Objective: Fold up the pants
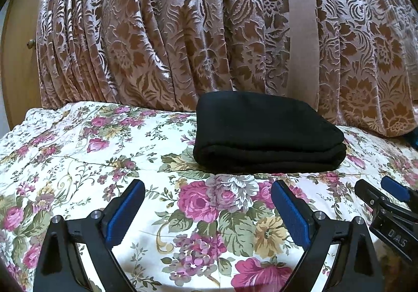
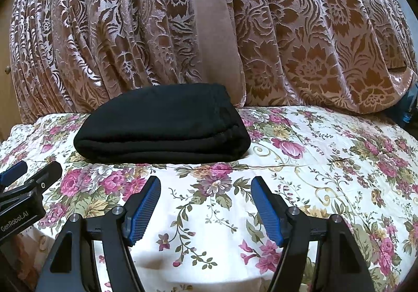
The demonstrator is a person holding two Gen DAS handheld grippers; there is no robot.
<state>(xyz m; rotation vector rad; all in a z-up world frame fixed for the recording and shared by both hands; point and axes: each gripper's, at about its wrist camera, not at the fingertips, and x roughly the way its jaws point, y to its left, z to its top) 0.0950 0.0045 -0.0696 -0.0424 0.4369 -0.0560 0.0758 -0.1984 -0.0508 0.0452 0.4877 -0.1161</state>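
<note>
We see black pants (image 1: 266,135) folded, soft and limp. Short of them, left gripper (image 1: 207,211) and right gripper (image 2: 206,204) gape empty; we'd pinch the stacked edge.

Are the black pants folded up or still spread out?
Folded. The black pants lie as a compact stack on the floral sheet, layered edges showing along the near side; both grippers are open and apart from them.

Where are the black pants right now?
The folded black pants lie on the floral bedspread just before the patterned curtain, right of centre in the left wrist view, left of centre in the right; neither gripper touches them.
</note>
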